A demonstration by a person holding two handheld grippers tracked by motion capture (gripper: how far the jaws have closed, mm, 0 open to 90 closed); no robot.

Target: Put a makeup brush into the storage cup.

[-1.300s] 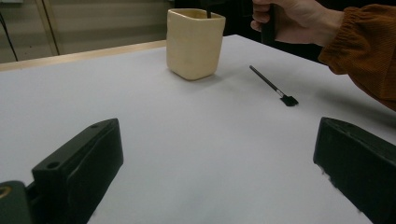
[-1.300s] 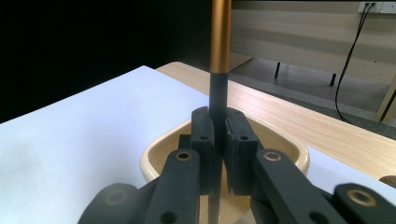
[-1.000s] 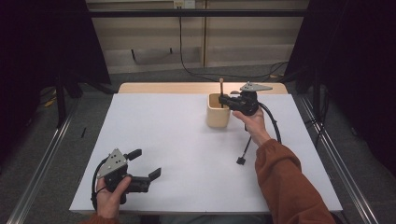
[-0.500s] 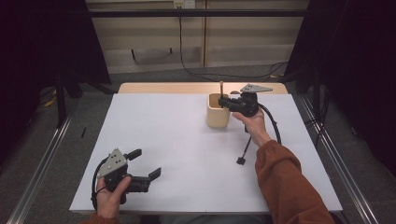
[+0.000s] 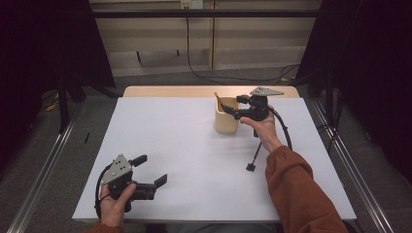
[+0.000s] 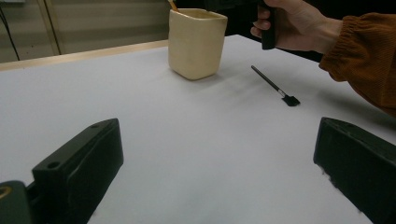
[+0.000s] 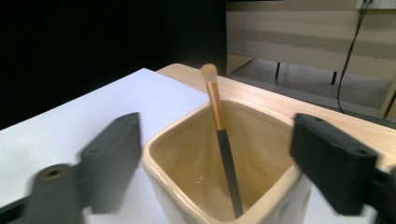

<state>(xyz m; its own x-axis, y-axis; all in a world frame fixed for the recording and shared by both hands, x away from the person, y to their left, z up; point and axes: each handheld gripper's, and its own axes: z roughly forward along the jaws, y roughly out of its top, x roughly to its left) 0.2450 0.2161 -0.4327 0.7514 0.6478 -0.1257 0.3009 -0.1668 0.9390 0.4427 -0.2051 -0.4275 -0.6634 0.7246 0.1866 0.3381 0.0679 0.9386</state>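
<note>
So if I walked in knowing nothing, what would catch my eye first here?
Probably the cream square ceramic cup at the far side of the white table, with a black-and-tan makeup brush leaning inside it. The right tongs hover open at its rim, while the left tongs rest open near the front edge. A small black brush lies flat beside the cup.

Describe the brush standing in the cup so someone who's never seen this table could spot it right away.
On the white table, find the cream square cup at the far edge, by the right gripper. The brush leans inside it: black handle, gold neck, pale rounded tip, unlike the black tool lying flat nearby.
</note>
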